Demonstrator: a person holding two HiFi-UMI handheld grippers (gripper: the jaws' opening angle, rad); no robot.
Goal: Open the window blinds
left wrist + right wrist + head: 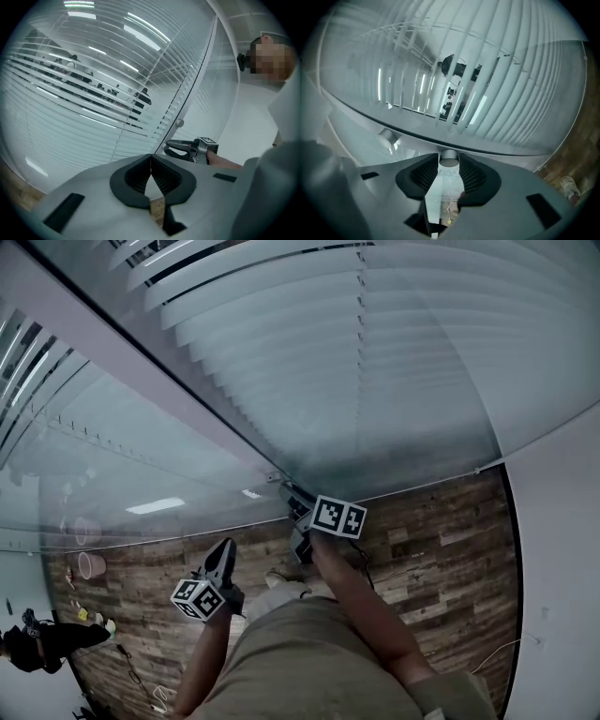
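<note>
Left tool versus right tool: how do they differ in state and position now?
The left tool has its jaws together, empty; the right tool has its jaws apart, flush against a round grey knob. The left tool hangs short of the pale partition frame; the right tool reaches it. Both face the white slatted blinds.

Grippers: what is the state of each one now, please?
Left gripper: closed, holding nothing.
Right gripper: closed on the silver knob.
</note>
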